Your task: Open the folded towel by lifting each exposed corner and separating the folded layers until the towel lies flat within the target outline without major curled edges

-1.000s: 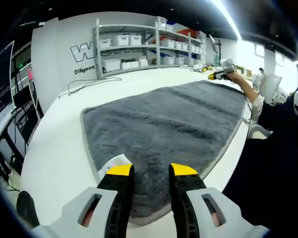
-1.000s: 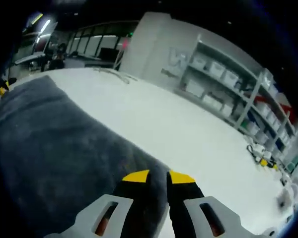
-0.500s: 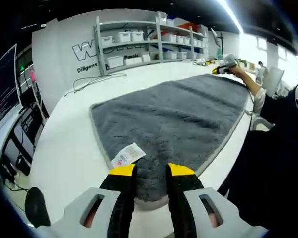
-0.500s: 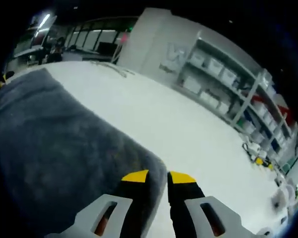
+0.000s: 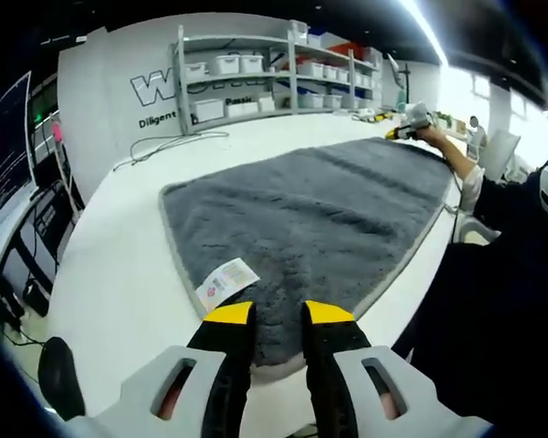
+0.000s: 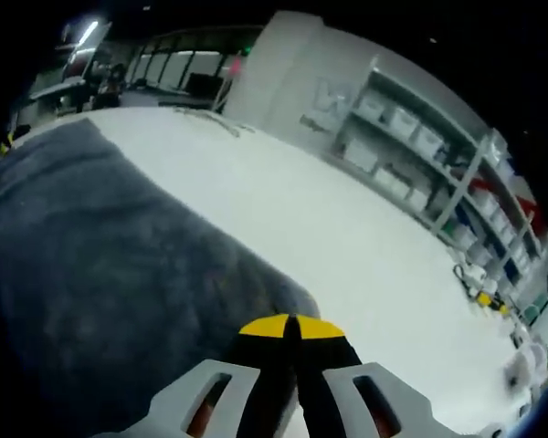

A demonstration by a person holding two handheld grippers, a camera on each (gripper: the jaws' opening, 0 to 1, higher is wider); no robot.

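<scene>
A grey plush towel (image 5: 310,210) lies spread out on a white table (image 5: 110,265), with a white care label (image 5: 226,282) at its near left corner. My left gripper (image 5: 279,315) straddles the towel's near edge. Its yellow-tipped jaws stand a little apart, with grey pile showing between them. At the towel's far corner a hand holds my right gripper (image 5: 404,130). In the right gripper view the towel (image 6: 119,255) runs off to the left. There my right gripper (image 6: 292,327) is shut, with its tips meeting right at the towel's corner.
Metal shelves (image 5: 256,78) with white bins stand against the back wall, and they appear again as shelves (image 6: 420,155) in the right gripper view. A cable (image 5: 169,144) lies on the table's far left. The person's dark clothing (image 5: 502,292) is along the table's right edge.
My right gripper's jaws have shut at the towel's corner. My left gripper's jaws have narrowed over the near edge. The left view has shifted slightly.
</scene>
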